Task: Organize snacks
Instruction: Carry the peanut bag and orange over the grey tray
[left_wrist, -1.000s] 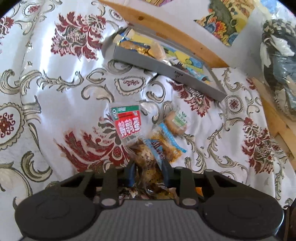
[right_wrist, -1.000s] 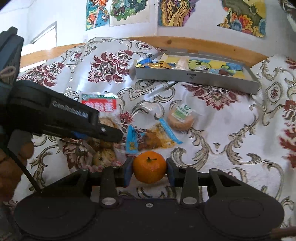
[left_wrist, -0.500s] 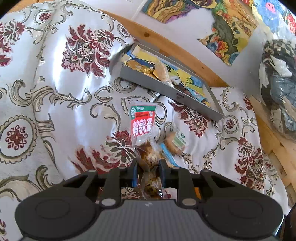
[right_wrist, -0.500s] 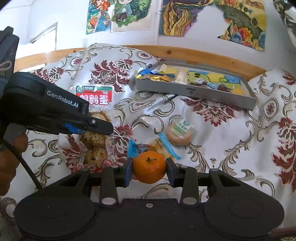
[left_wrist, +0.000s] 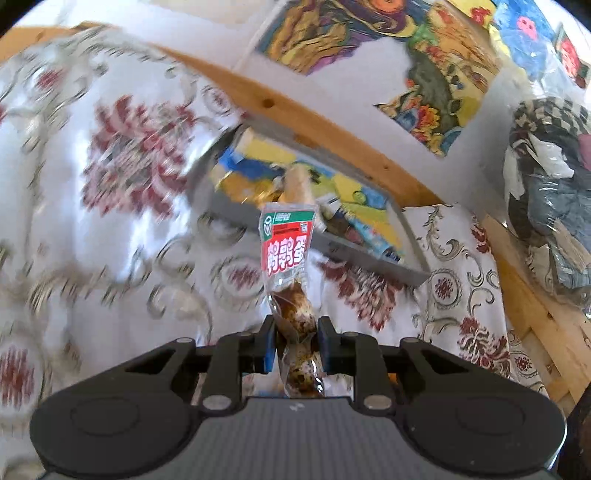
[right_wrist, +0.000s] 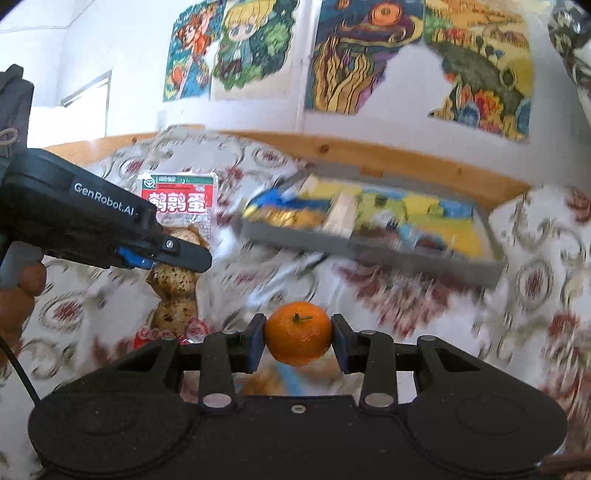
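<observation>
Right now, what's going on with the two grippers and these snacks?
A person is sorting snacks on a floral-covered bed, a gripper in each hand. The left gripper is shut on a clear pack of speckled quail eggs with a red and green label, held up off the bedspread. The right gripper is shut on a mandarin orange. Both point toward the grey tray by the wooden frame, which already holds several wrapped snacks.
</observation>
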